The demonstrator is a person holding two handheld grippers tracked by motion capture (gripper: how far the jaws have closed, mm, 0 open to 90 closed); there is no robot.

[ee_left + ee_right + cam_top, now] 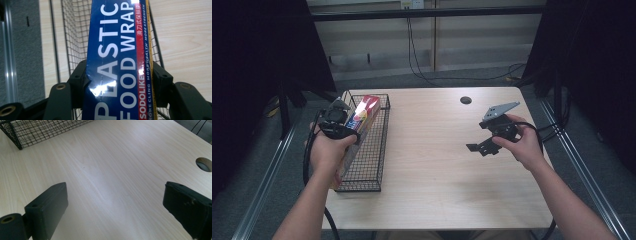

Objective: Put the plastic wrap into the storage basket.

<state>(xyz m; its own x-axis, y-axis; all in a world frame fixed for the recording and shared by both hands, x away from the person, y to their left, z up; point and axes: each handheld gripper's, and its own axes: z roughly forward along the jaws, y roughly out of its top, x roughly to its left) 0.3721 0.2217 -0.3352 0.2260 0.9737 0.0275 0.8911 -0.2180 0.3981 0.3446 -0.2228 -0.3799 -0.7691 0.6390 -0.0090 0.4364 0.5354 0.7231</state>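
Note:
A long blue and red box (117, 50) printed "PLASTIC FOOD WRAP" is clamped across its width by my left gripper (120, 75), whose black pads press on both long sides. In the high view the box (362, 112) runs lengthwise over the black wire basket (384, 130) at the table's left, with my left gripper (353, 128) on its middle. Whether the box touches the basket floor I cannot tell. My right gripper (477, 136) hovers over the right half of the table. In the right gripper view my right gripper (115, 202) stands wide open, with bare wood between its jaws.
The light wooden table (437, 165) has a round cable hole (465, 100) at the back, which is the cable hole (203, 164) at the right in the right gripper view. One corner of the wire basket (37, 130) lies beyond the right jaws. Dark curtains flank both sides.

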